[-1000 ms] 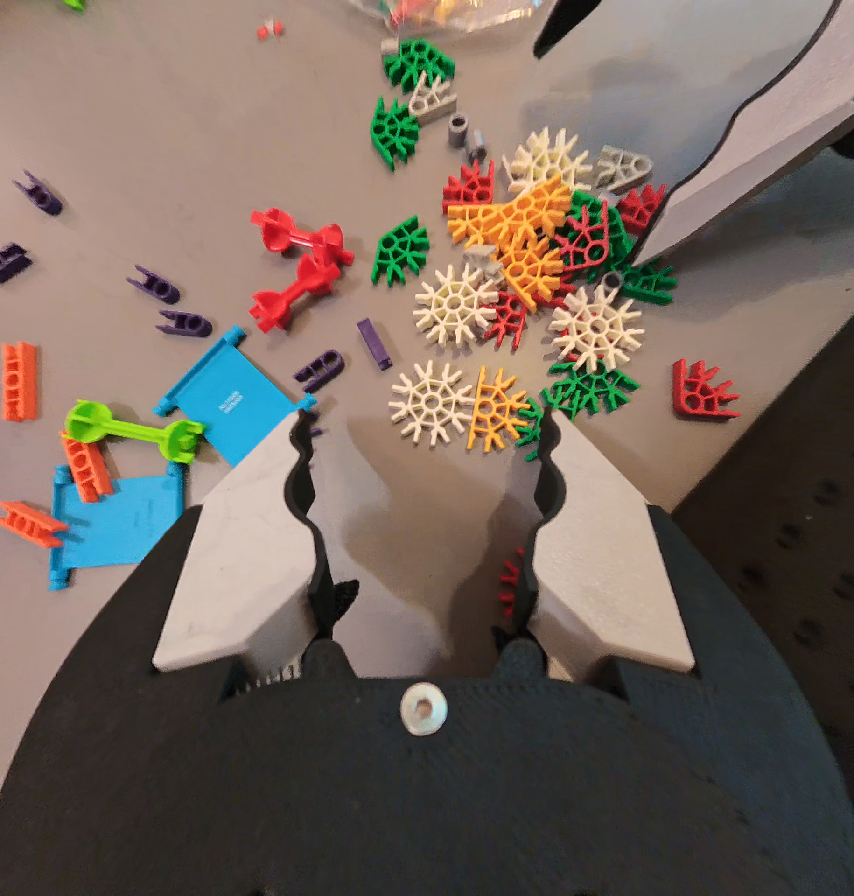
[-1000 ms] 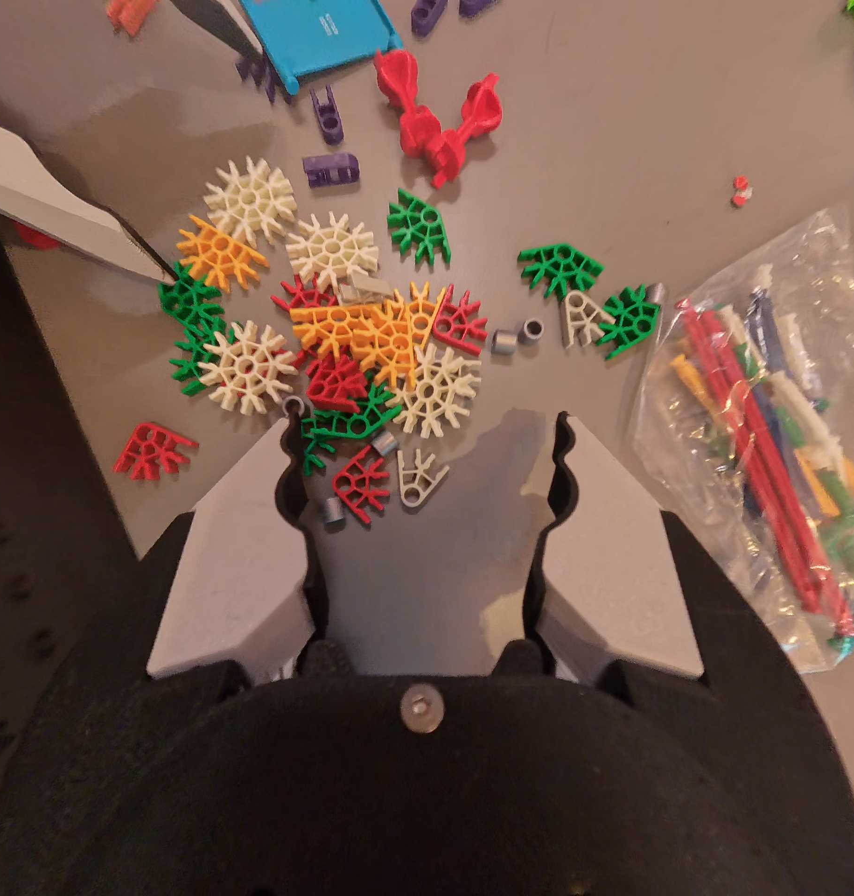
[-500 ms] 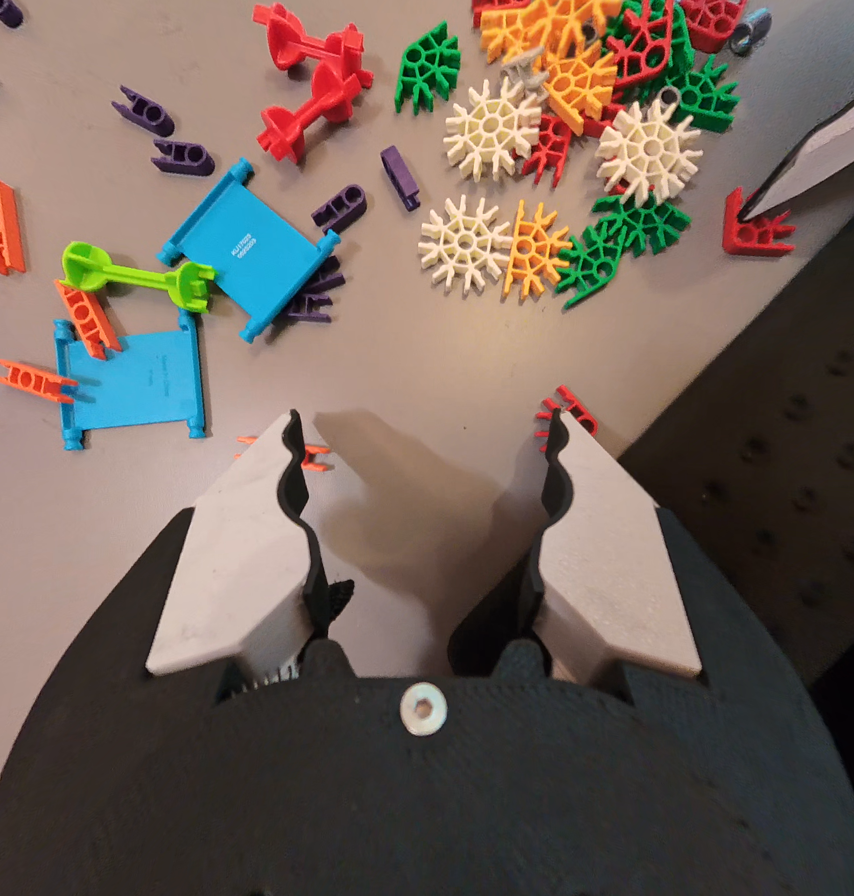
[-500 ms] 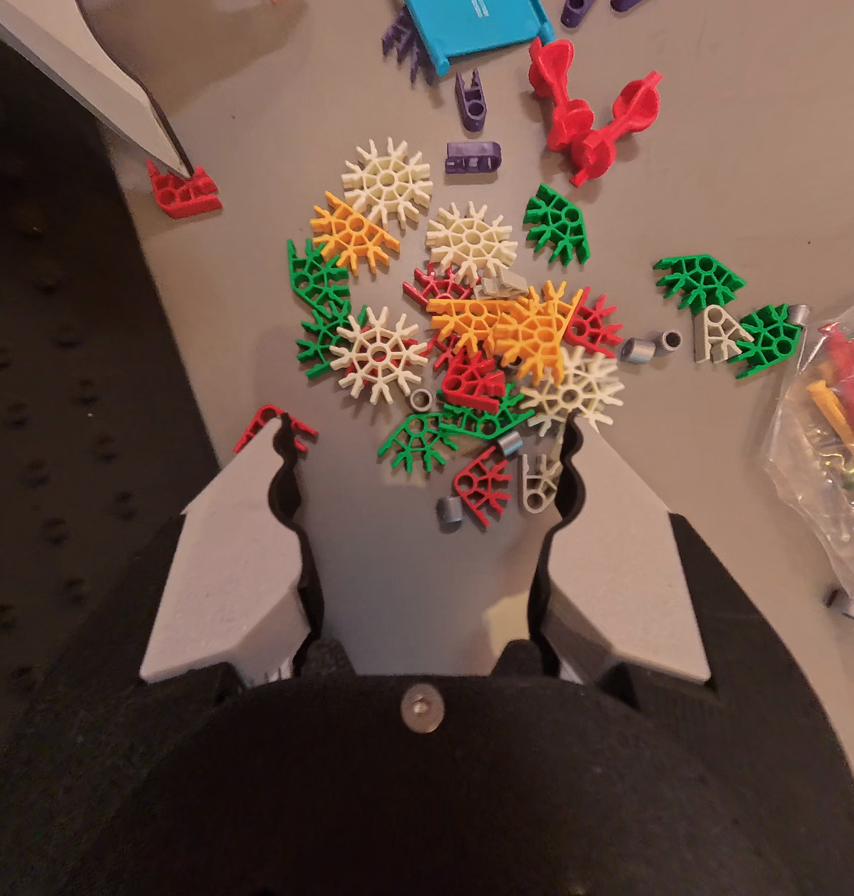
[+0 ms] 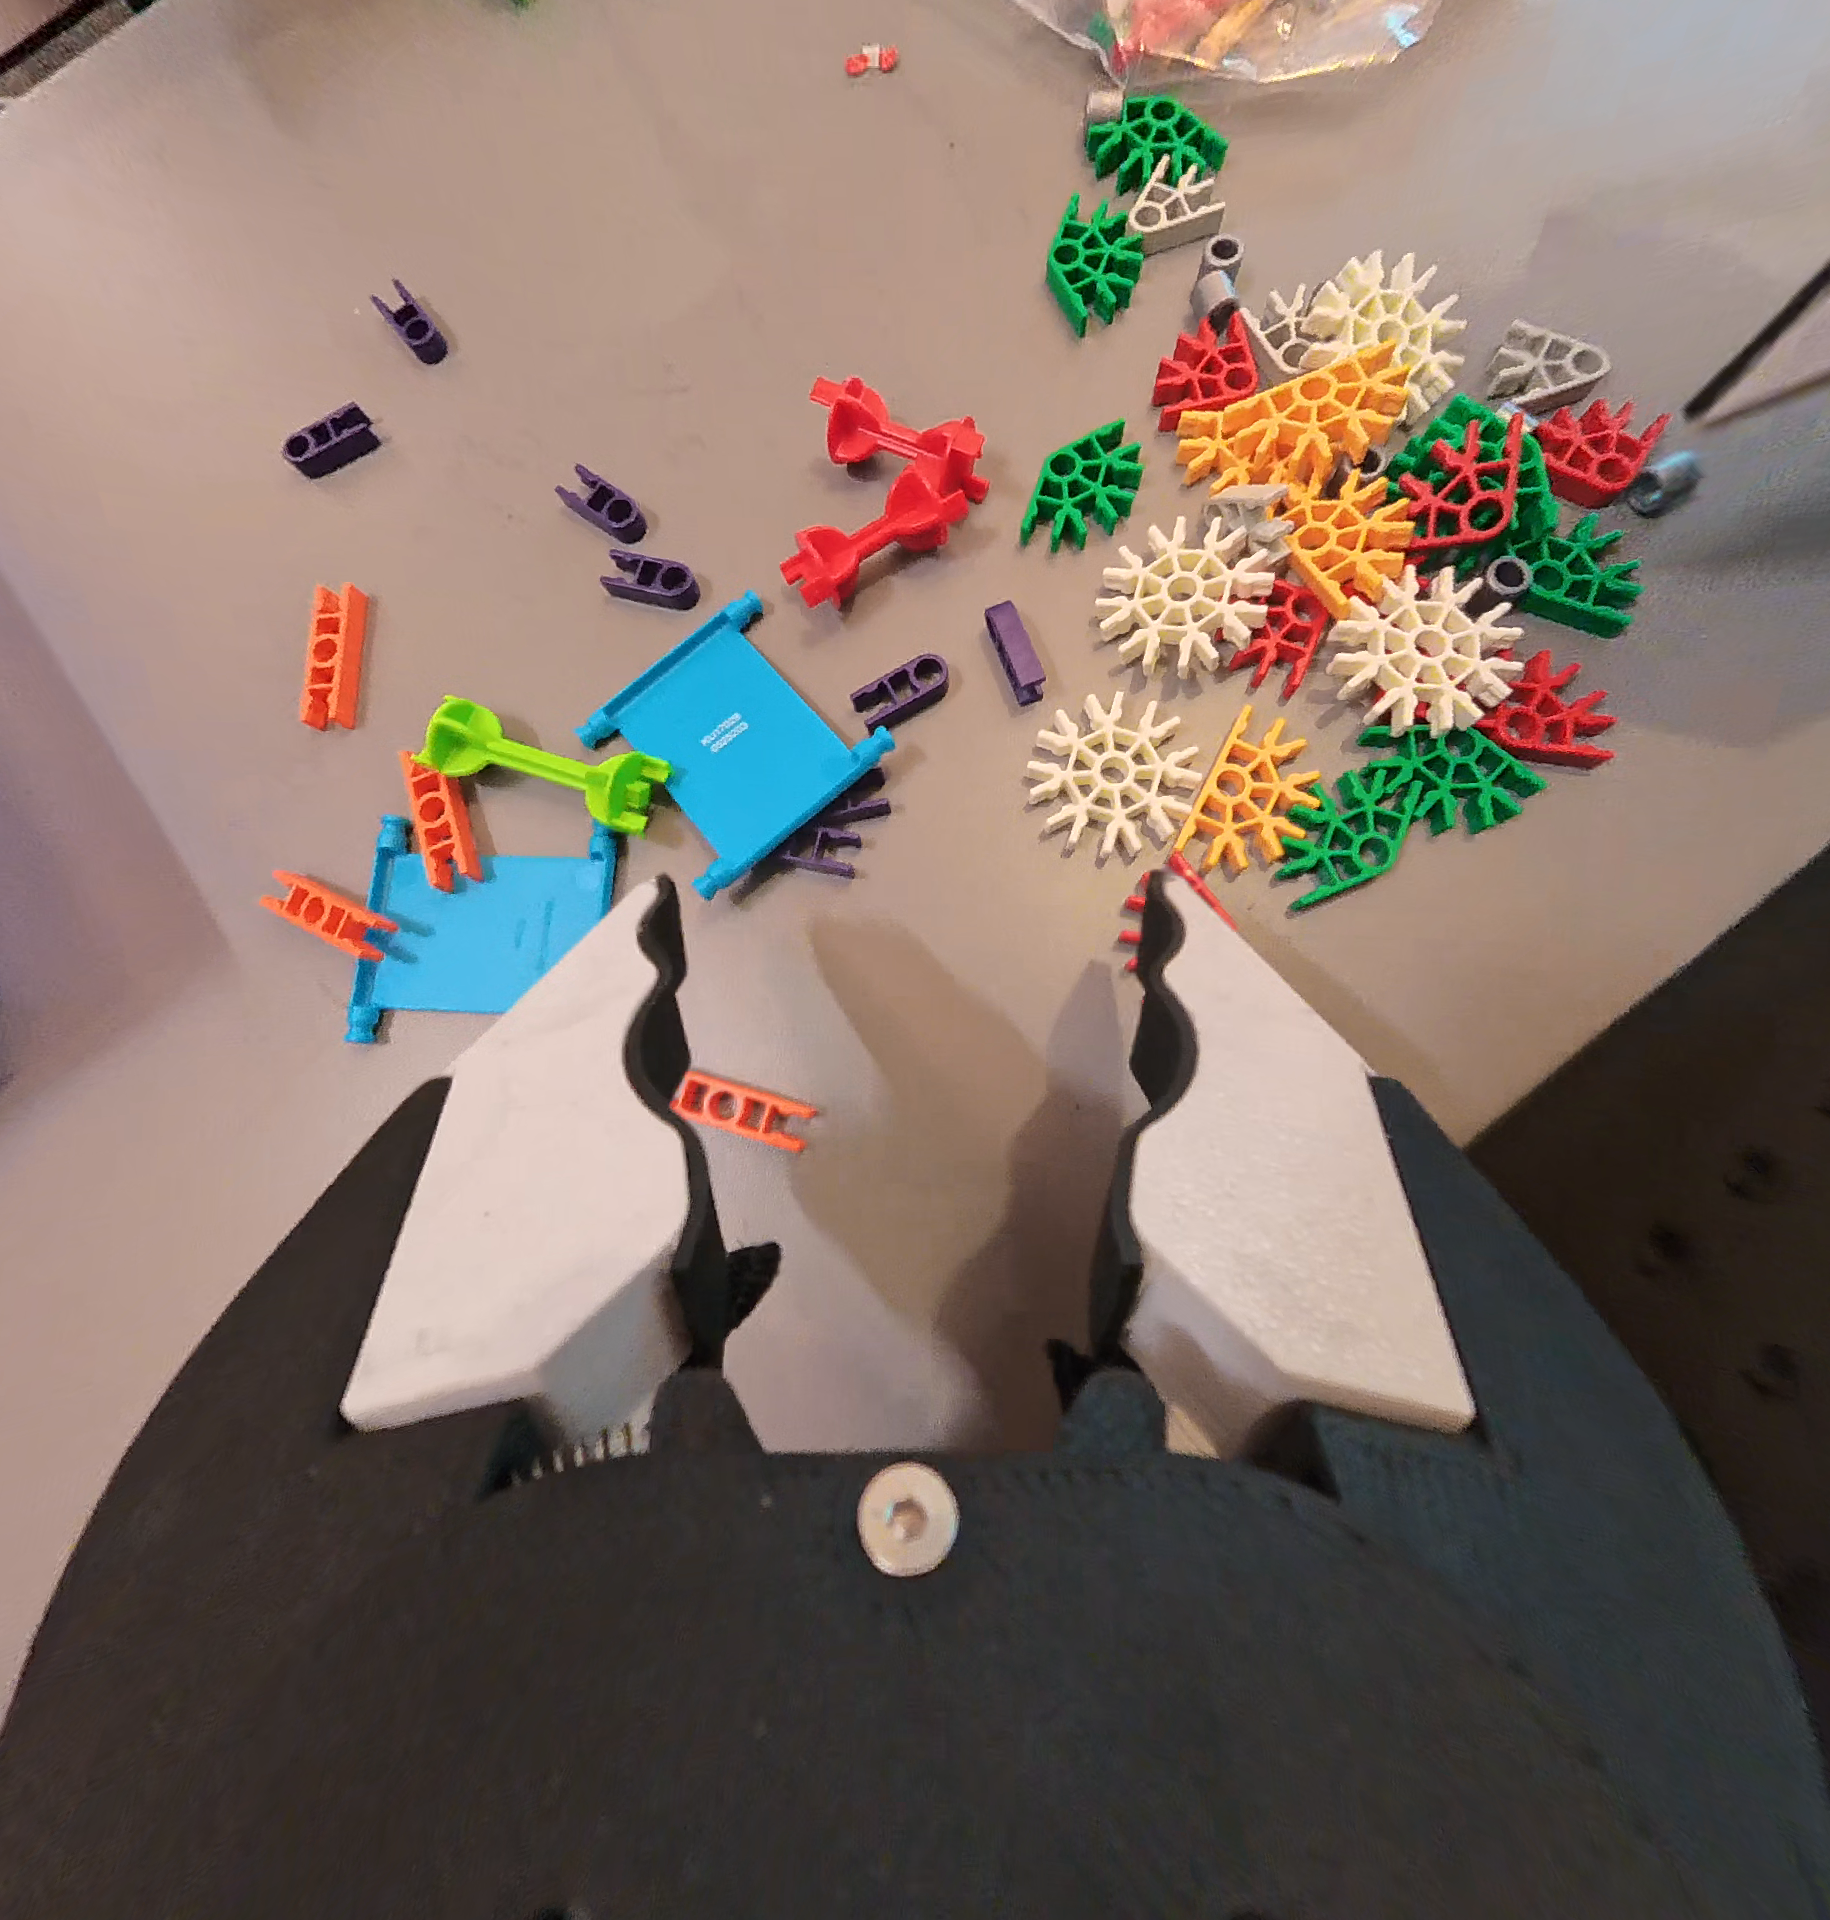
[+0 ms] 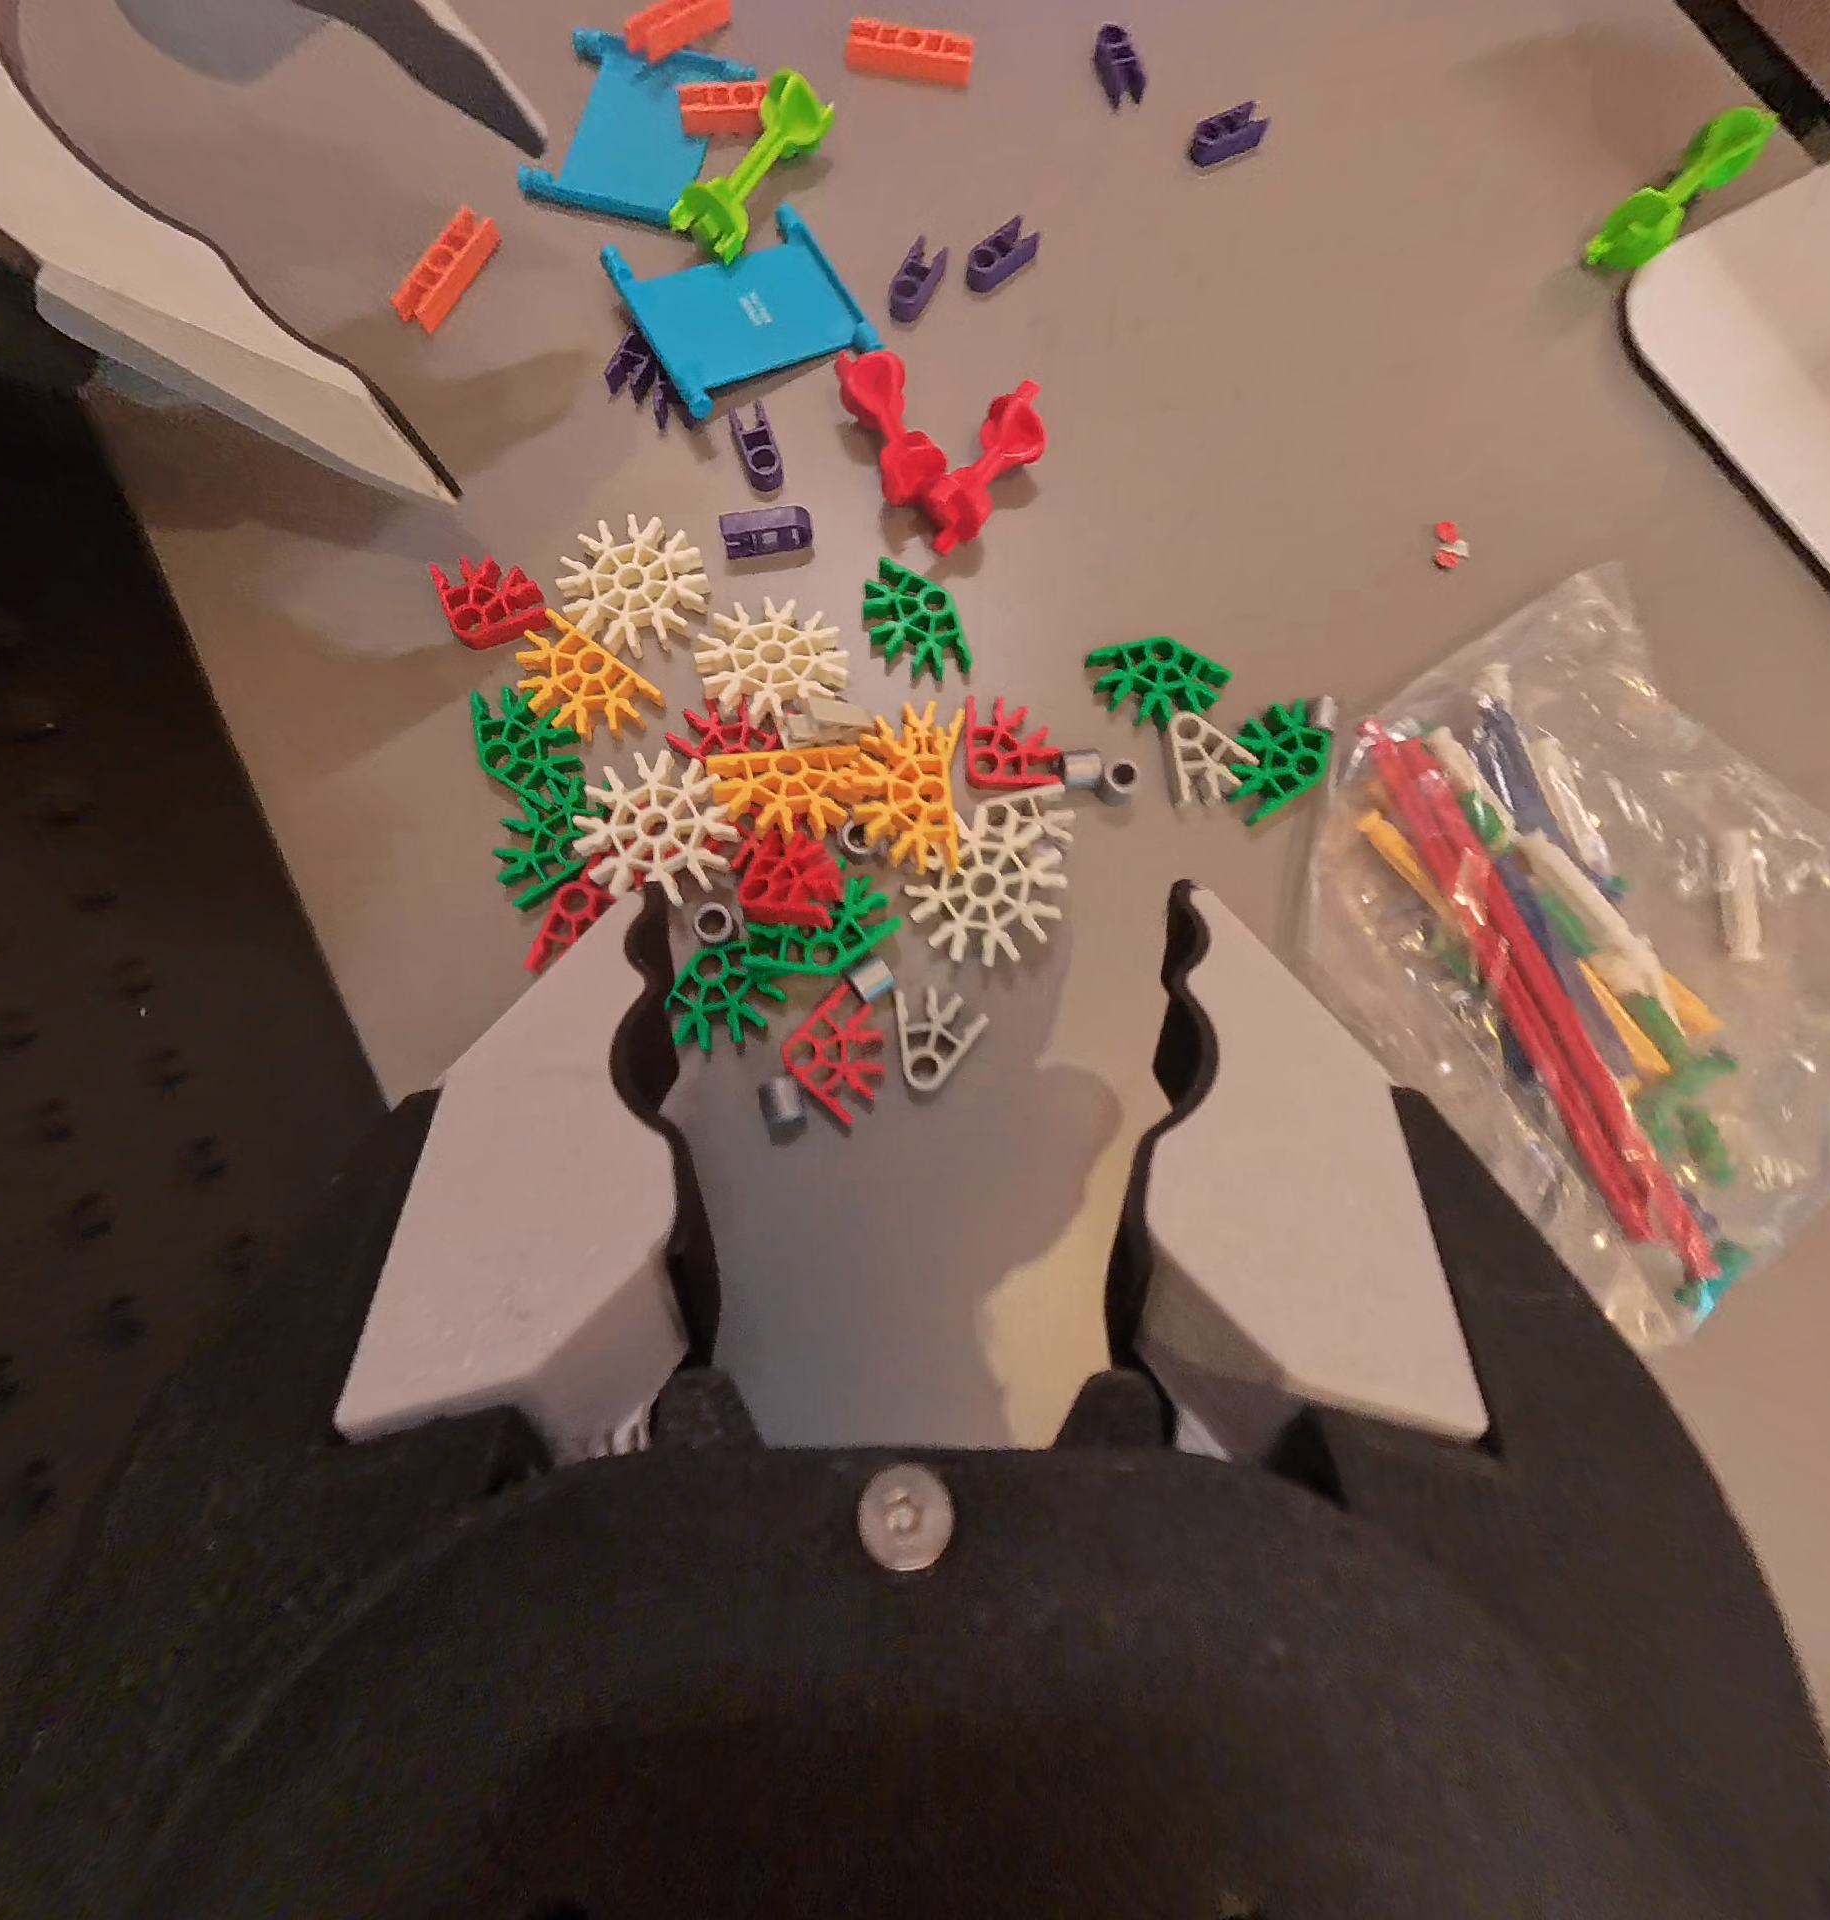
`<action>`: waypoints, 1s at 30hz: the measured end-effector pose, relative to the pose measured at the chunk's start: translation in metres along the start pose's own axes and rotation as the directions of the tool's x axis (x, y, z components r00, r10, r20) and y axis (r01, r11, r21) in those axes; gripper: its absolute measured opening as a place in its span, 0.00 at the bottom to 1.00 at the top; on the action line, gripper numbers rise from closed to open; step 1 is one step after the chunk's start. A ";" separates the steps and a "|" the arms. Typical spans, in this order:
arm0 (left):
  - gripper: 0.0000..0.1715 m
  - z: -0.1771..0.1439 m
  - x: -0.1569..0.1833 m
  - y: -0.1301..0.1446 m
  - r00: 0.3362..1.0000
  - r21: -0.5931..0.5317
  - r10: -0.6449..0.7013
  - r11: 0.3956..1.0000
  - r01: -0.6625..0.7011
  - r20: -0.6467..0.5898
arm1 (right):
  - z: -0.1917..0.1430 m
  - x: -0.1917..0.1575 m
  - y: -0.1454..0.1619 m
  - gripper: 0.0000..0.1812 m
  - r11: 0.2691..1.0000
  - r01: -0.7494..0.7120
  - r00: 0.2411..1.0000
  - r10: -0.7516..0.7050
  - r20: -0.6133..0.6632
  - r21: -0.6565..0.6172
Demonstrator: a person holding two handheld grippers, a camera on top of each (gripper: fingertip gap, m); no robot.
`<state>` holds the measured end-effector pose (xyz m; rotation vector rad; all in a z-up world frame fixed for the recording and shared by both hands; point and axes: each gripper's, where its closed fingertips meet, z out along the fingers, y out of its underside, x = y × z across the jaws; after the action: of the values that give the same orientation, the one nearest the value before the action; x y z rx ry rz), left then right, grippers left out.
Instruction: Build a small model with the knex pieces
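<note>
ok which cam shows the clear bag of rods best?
Right wrist view: the clear bag of rods lies nearly whole beside the right claw. Left wrist view catches only its bottom edge at the frame top.

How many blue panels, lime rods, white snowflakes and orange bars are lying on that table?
Blue panels: 2
Lime rods: 2
White snowflakes: 4
Orange bars: 4
Total: 12
</note>
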<state>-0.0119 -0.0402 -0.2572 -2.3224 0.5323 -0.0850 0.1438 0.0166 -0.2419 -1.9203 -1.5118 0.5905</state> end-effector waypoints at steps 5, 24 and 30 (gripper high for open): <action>0.38 -0.011 0.001 -0.008 1.000 0.069 0.006 0.998 -0.006 0.000 | -0.022 0.023 0.013 0.36 0.995 -0.087 0.996 0.088 -0.019 0.052; 0.34 0.004 0.035 -0.035 1.000 0.100 0.014 0.995 -0.012 -0.023 | -0.016 0.205 0.022 0.22 0.820 -0.563 0.813 0.572 -0.112 0.099; 0.34 0.004 0.035 -0.038 1.000 0.106 -0.008 0.994 0.007 0.004 | 0.019 0.208 0.041 0.03 0.822 -0.566 0.825 0.563 -0.049 -0.070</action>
<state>0.0339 -0.0273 -0.2375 -2.2205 0.5049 -0.1089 0.2106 0.2156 -0.2779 -2.4456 -0.9357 0.7565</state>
